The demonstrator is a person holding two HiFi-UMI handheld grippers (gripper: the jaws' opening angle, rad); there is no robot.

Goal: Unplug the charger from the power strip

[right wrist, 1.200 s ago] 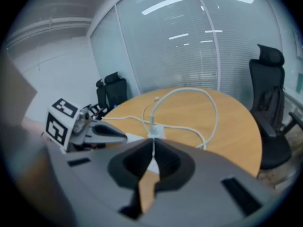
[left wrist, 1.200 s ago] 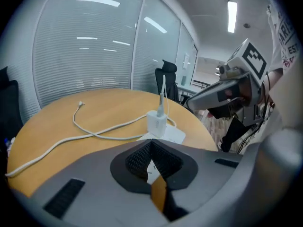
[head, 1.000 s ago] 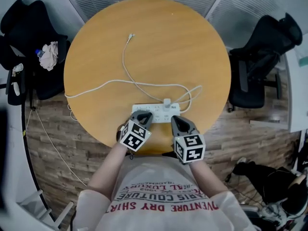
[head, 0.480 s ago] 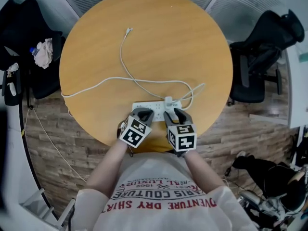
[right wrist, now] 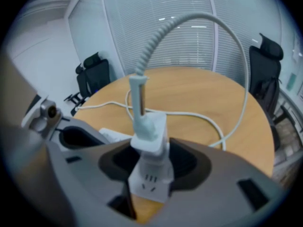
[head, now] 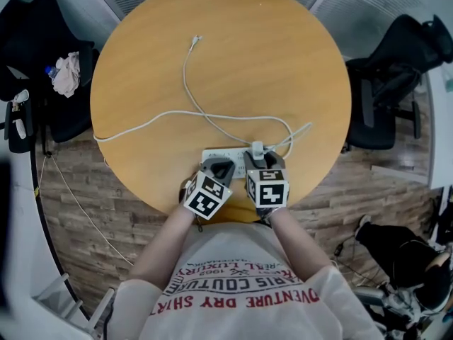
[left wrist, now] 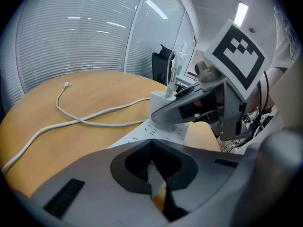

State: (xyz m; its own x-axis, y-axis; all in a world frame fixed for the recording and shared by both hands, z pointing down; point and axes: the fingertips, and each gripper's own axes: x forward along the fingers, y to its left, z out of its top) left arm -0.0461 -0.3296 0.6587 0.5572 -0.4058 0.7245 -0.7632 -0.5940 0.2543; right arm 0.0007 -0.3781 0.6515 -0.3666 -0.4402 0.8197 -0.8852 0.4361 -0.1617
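Note:
A white power strip (head: 225, 155) lies near the front edge of the round wooden table (head: 283, 62). A white charger (head: 257, 149) stands plugged into its right part, and its cable (head: 187, 76) runs across the table. My right gripper (head: 263, 161) straddles the charger (right wrist: 151, 131). Its jaws have just been opening and now stand wide either side of the block, with the strip's sockets (right wrist: 149, 186) below. My left gripper (head: 217, 167) sits at the strip's near edge. Its jaws (left wrist: 158, 183) are nearly together, with the strip (left wrist: 161, 129) showing in the gap.
The strip's own cord (head: 141, 127) drops off the table's left edge. Black office chairs stand at the right (head: 396, 62) and left (head: 32, 41), the left one with a cloth (head: 66, 76) on it. Wood floor and glass walls surround the table.
My right gripper has moved forward and left, down onto the charger, and its jaws have opened around it. The left gripper has kept its place at the strip.

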